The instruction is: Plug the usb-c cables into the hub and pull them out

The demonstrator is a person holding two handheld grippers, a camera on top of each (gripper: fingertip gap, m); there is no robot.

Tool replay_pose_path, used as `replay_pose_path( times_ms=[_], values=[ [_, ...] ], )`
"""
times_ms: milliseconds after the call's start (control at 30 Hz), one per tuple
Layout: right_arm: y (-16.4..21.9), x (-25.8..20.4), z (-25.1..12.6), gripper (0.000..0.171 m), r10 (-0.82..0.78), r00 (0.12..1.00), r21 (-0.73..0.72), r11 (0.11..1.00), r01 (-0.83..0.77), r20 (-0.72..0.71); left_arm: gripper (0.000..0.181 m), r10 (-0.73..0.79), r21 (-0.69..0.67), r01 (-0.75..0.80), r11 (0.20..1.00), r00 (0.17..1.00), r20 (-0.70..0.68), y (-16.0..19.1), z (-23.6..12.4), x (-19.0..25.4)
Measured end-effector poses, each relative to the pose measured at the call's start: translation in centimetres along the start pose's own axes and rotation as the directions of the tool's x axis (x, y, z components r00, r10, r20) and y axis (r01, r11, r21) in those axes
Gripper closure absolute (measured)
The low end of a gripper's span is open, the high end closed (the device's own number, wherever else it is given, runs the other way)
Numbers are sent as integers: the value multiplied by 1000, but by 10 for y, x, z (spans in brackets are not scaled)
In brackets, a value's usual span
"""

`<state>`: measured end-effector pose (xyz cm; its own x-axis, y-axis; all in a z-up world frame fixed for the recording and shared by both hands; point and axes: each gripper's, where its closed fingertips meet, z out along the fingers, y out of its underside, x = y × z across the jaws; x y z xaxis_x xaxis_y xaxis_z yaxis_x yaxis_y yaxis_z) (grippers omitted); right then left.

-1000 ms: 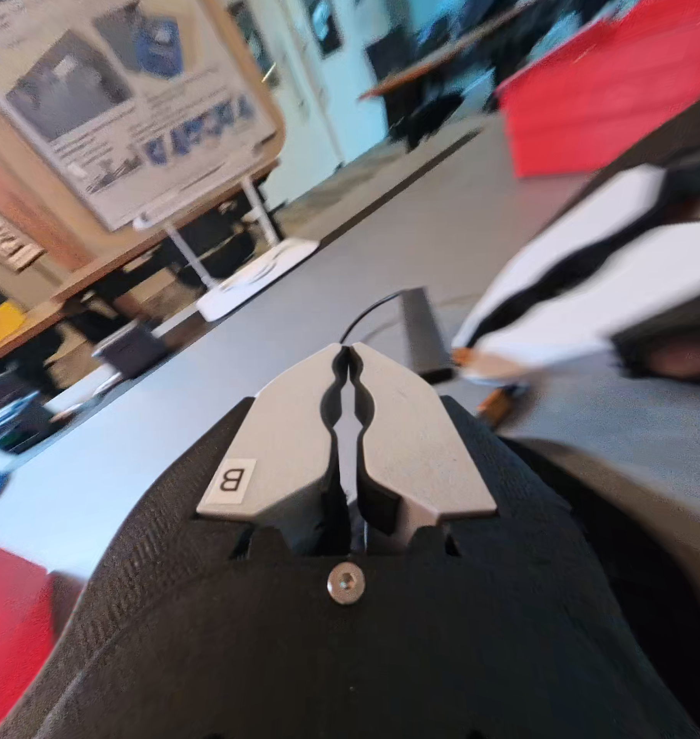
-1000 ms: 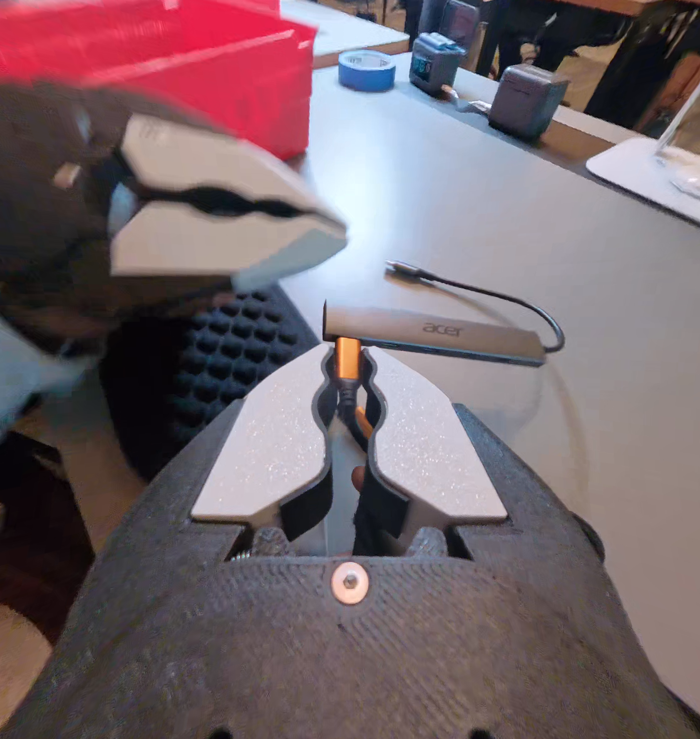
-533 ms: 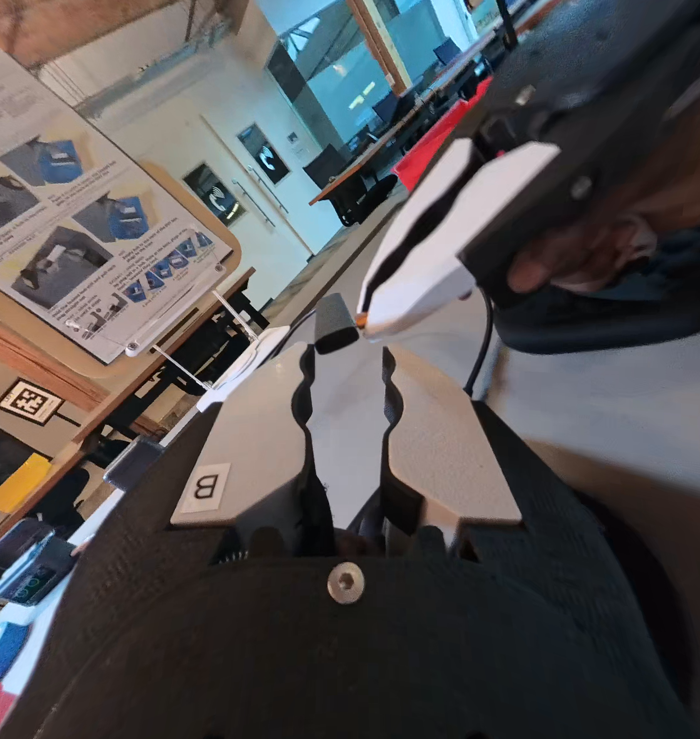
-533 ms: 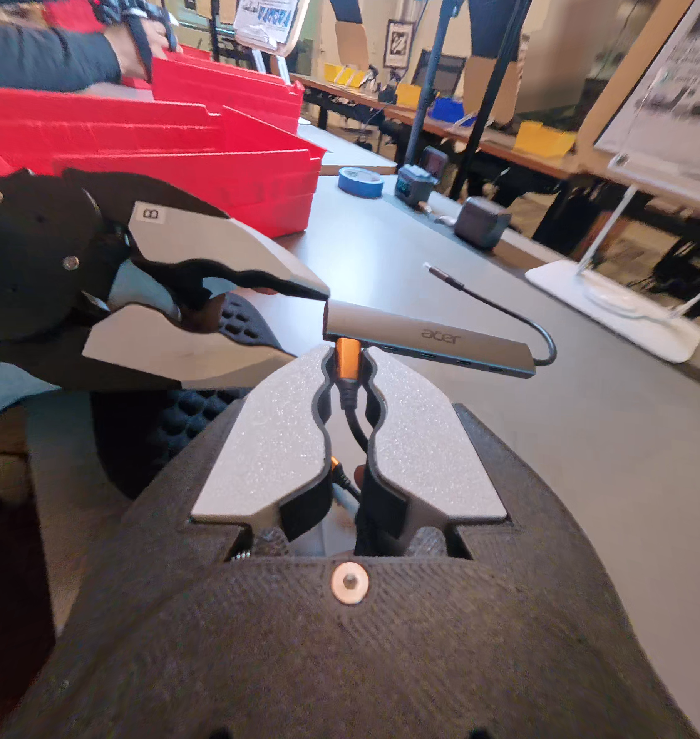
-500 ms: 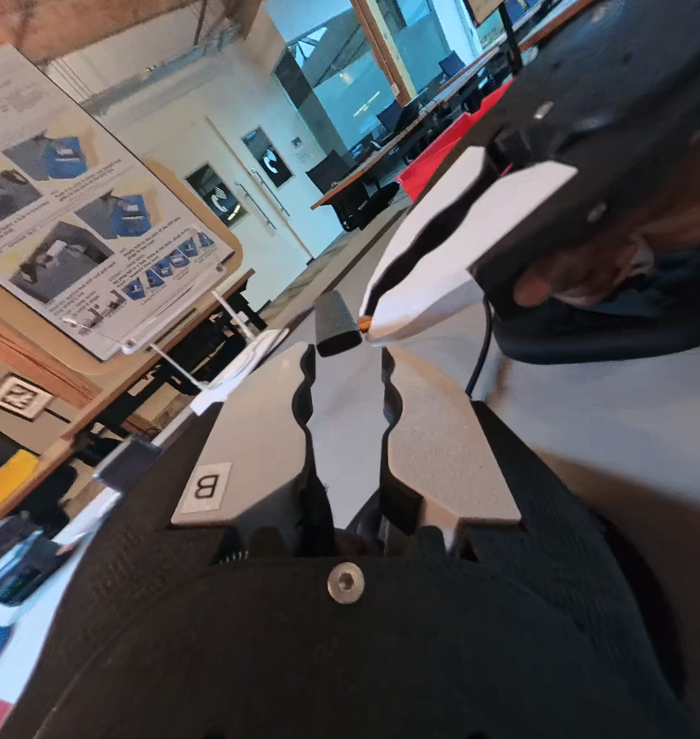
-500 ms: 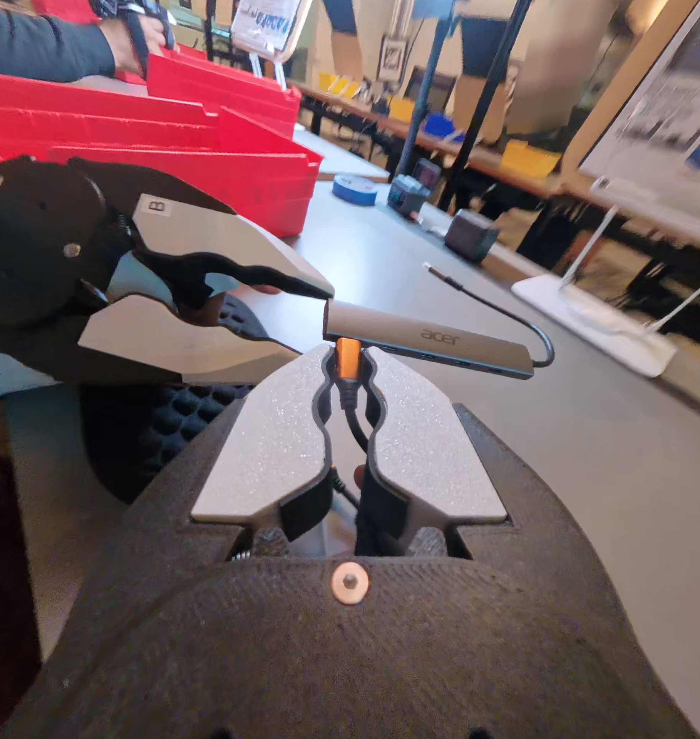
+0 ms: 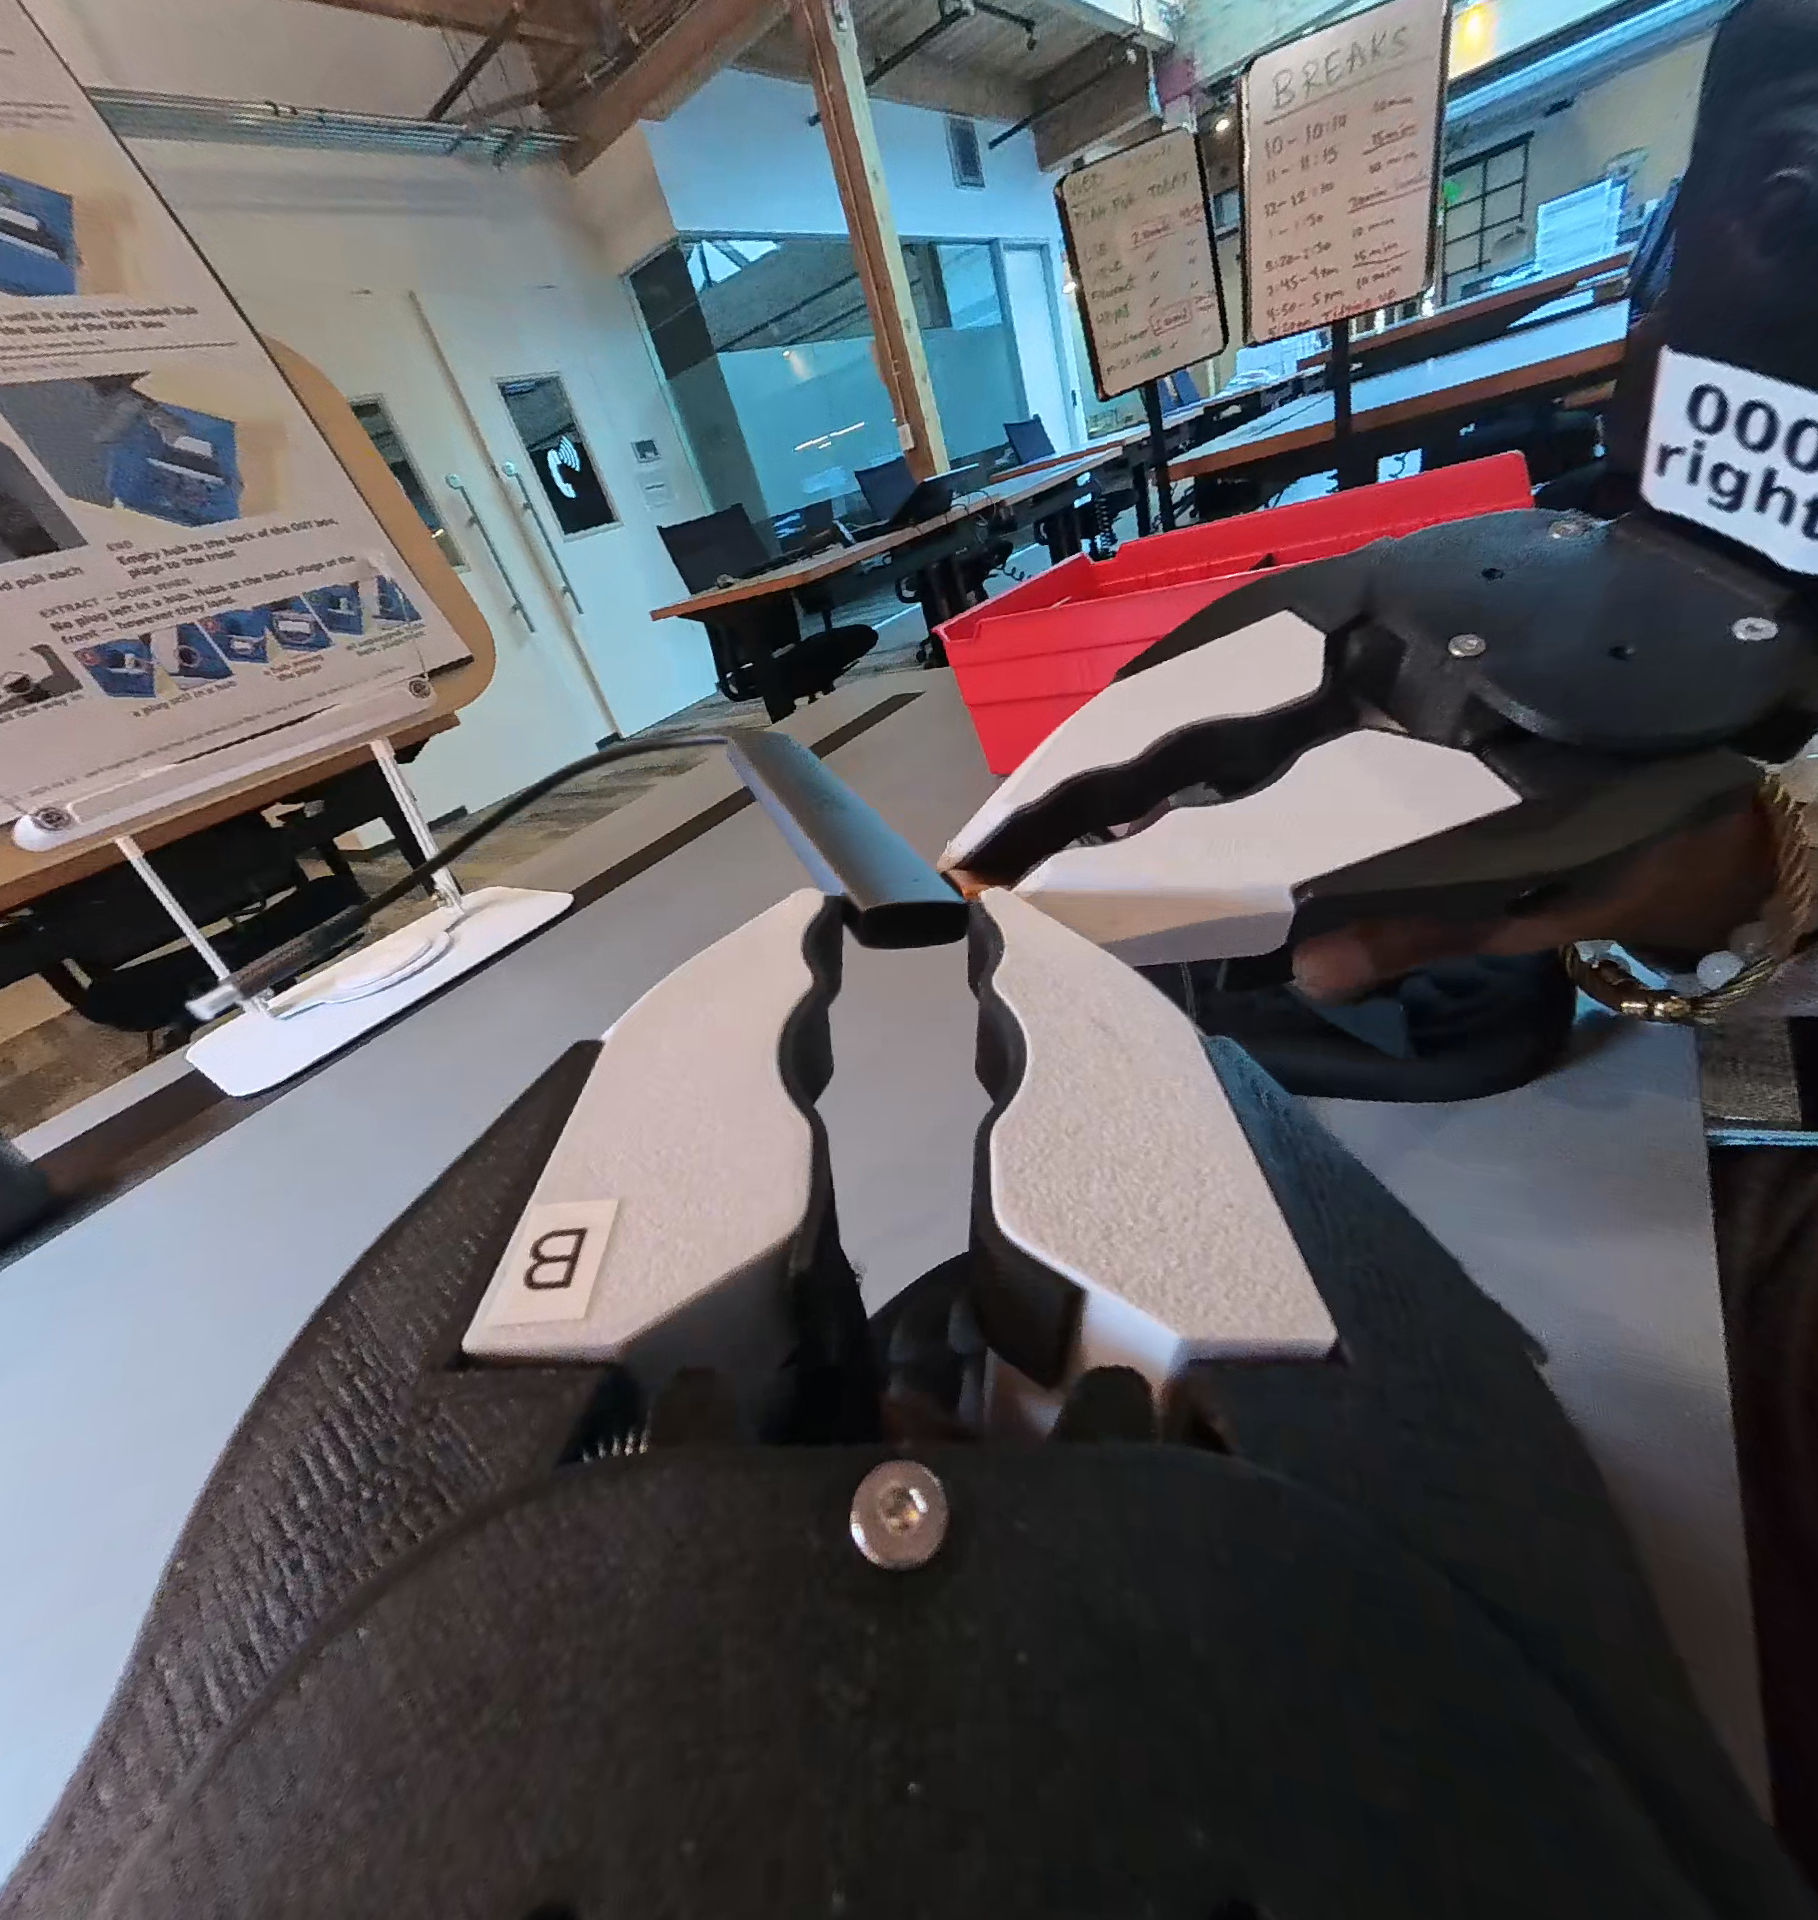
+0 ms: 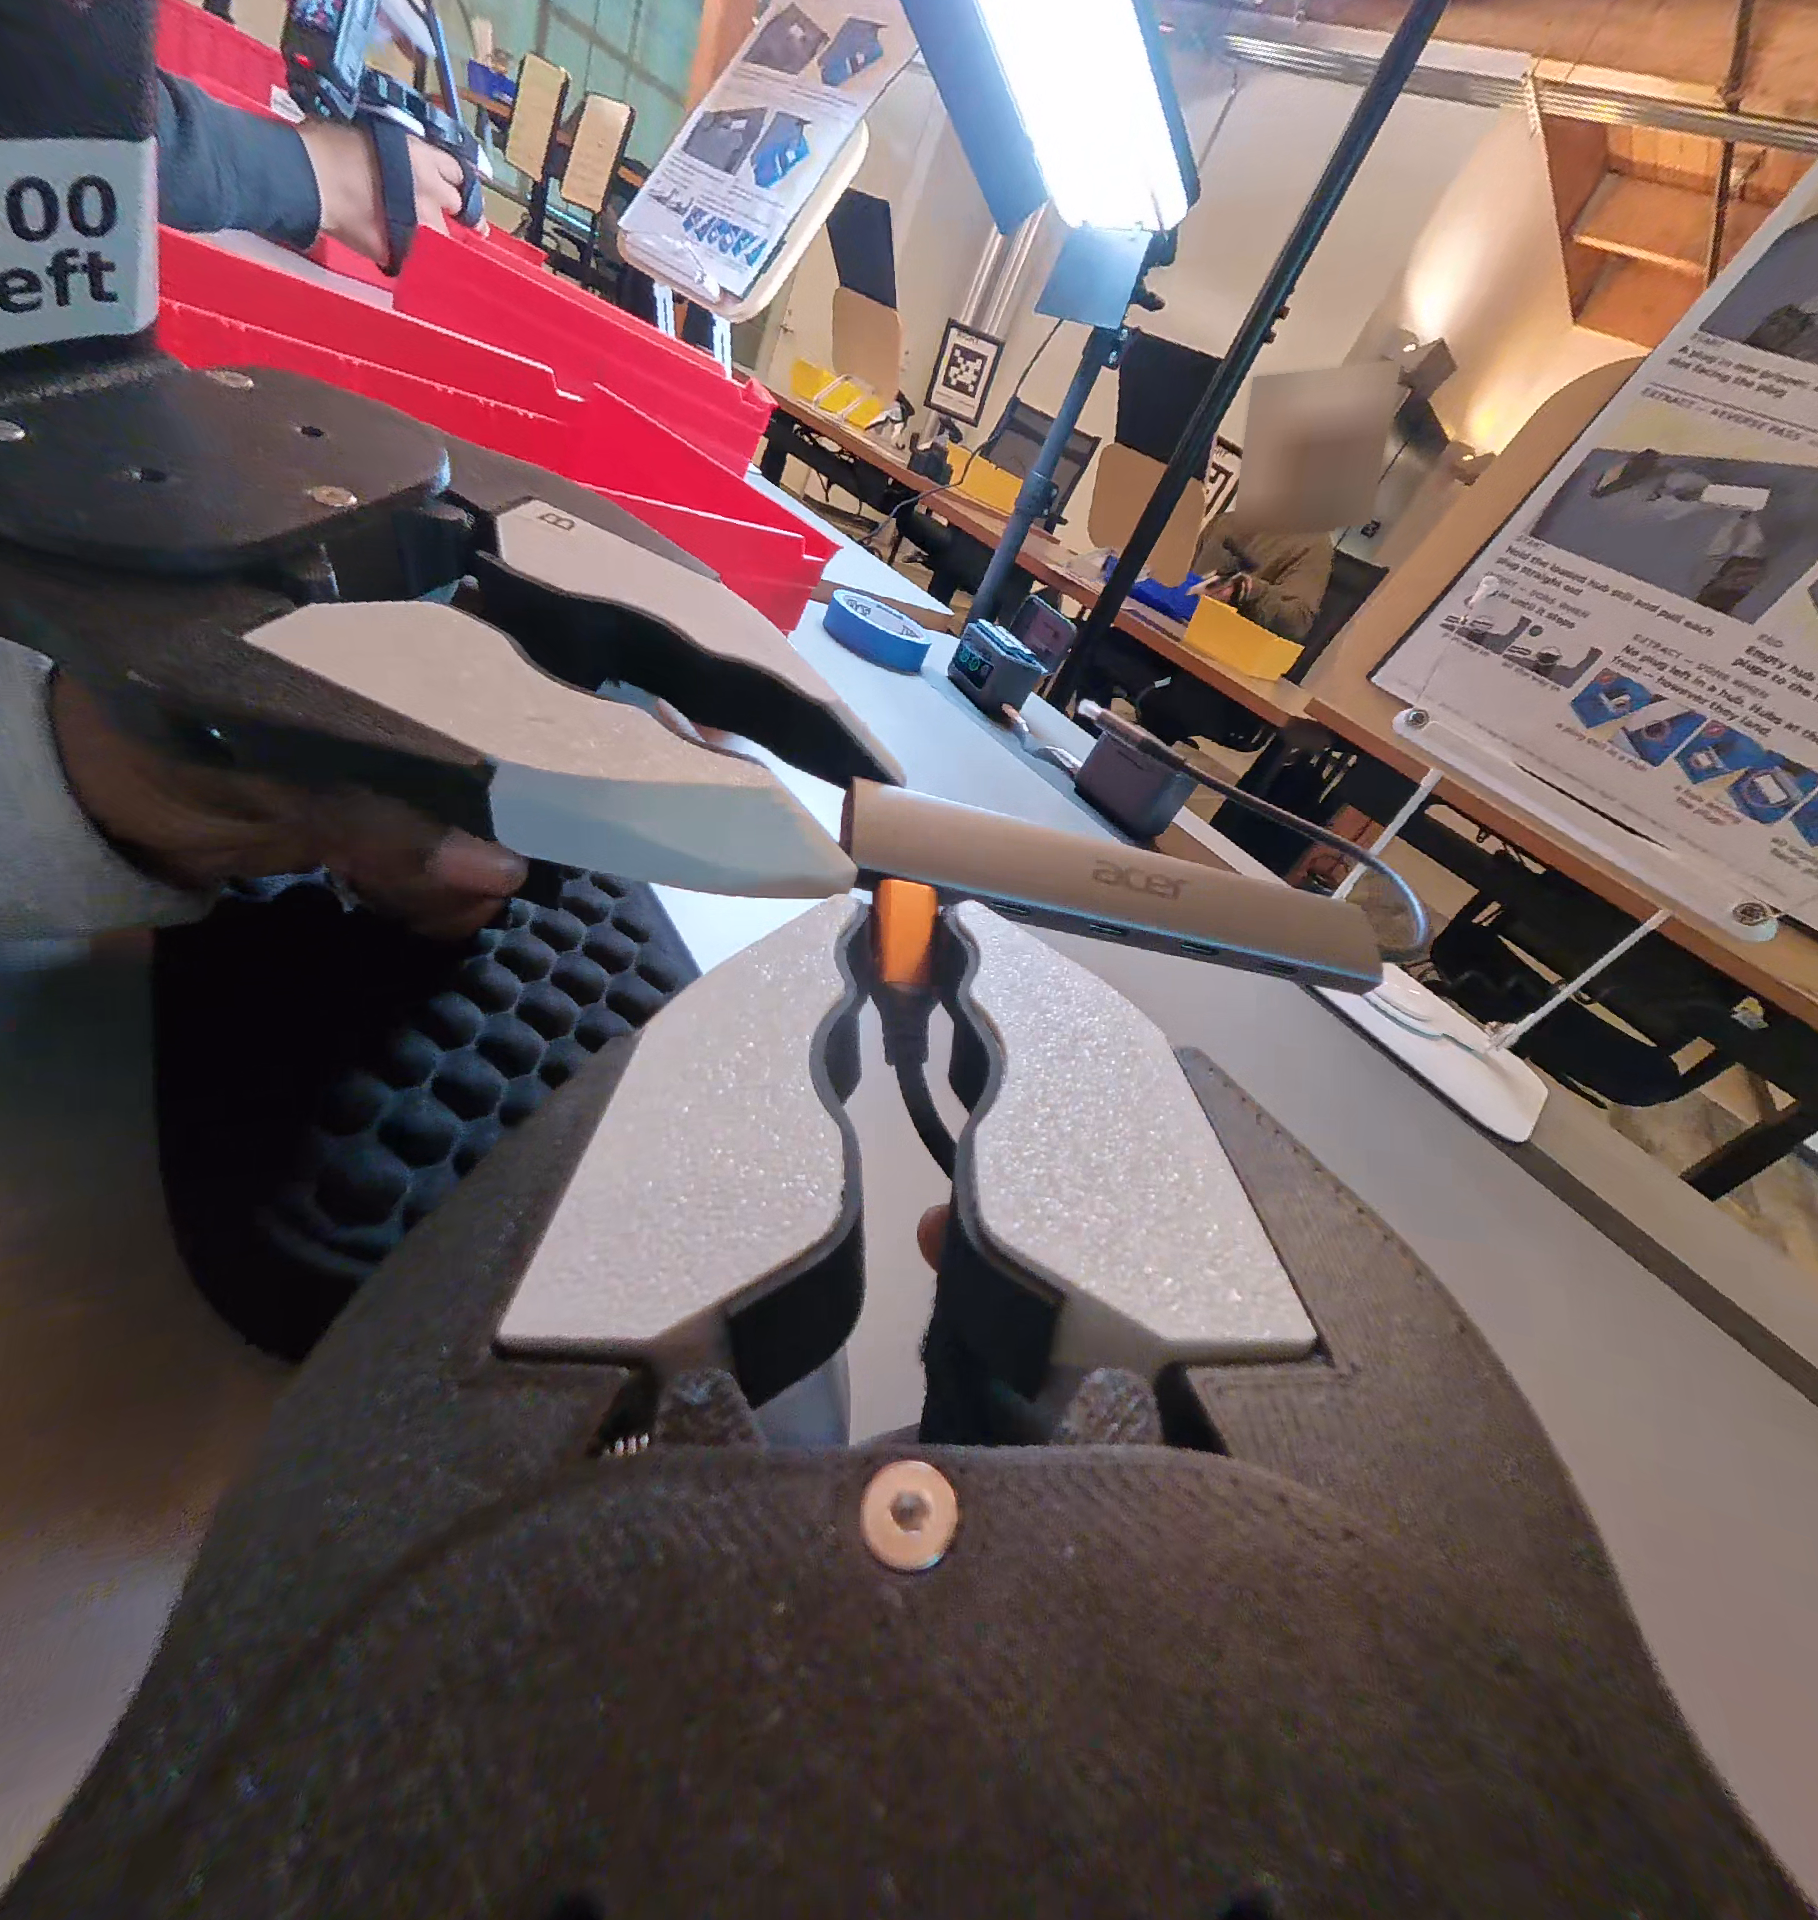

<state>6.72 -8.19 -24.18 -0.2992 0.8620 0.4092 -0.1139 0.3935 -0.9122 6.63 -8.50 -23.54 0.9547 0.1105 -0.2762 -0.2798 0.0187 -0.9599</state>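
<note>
The grey hub (image 8: 1113, 883) is held up off the grey table (image 8: 1507, 1195), with its own thin cable (image 8: 1404, 904) looping off its far end. My right gripper (image 8: 903, 925) is shut on the orange usb-c plug (image 8: 903, 930), which sits in the hub's side near its close end. My left gripper (image 7: 905, 909) has its fingertips on either side of the hub's end (image 7: 905, 920) and grips it. In the right wrist view the left gripper (image 8: 869, 831) comes in from the left. In the left wrist view the right gripper (image 7: 978, 878) comes in from the right.
Red bins (image 8: 572, 416) stand at the table's left side, also in the left wrist view (image 7: 1196, 623). A blue tape roll (image 8: 877, 623) and two small dark boxes (image 8: 1133, 790) sit behind the hub. A sign on a white stand (image 7: 385, 966) is beyond. A black honeycomb pad (image 8: 417, 1039) lies near. My two grippers' fingertips are within a few centimetres of each other.
The right gripper has lifted the hub off the table by the plug. The left gripper opened, came to the hub's near end and closed on it.
</note>
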Motion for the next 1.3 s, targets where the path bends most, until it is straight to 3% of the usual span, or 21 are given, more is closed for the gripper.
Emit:
replay_pose_path(
  times_ms=[33,133,400,467,567,667,733,800,867,933,1033,1100,1167,1233,1300],
  values=[
    [0,0,1,159,2,1000,-6,1000,-2,-1,158,5,-6,-5,1000,1000,11,1,0,-1],
    [6,3,4,159,14,1000,-52,999,-15,-18,159,89,-31,-86,996,992,92,4,3,-6],
    [16,7,10,159,24,998,-124,992,-31,-59,161,123,-110,-103,989,972,201,14,9,-15],
    [16,8,12,158,35,997,-132,990,-44,-71,174,160,-129,-134,983,963,217,15,11,-14],
    [16,10,13,159,56,996,-129,990,-65,-67,170,124,-131,-96,987,965,229,14,12,-16],
    [14,11,8,159,-56,997,-107,993,50,-55,156,-24,-98,38,994,990,139,14,10,-17],
    [2,11,2,159,-316,946,-39,949,314,-72,143,-190,-45,192,980,981,44,6,7,-17],
    [-10,11,-4,160,-548,829,-2,834,551,-112,130,-388,-20,388,921,917,-90,-2,1,-14],
    [-21,3,-9,160,-670,736,77,733,676,-95,128,-543,-22,554,832,805,-238,-13,-3,-7],
    [-26,-8,-12,160,-738,673,142,661,736,-50,129,-618,-57,654,755,680,-394,-25,-3,9],
    [-22,-11,-10,160,-800,600,139,592,794,-19,169,-642,-41,696,717,638,-425,-29,5,14],
    [-15,-7,-7,159,-783,622,109,619,778,5,170,-614,-34,647,762,704,-356,-23,8,12],
    [-11,-4,-3,158,-695,719,76,718,692,24,171,-583,-14,606,795,758,-295,-21,9,10],
    [-11,-2,1,157,-566,825,43,824,565,10,171,-581,29,606,795,775,-248,-22,9,4],
    [-6,-7,4,158,-483,876,15,876,483,-18,171,-599,29,622,782,765,-238,-19,7,1]
  ],
)
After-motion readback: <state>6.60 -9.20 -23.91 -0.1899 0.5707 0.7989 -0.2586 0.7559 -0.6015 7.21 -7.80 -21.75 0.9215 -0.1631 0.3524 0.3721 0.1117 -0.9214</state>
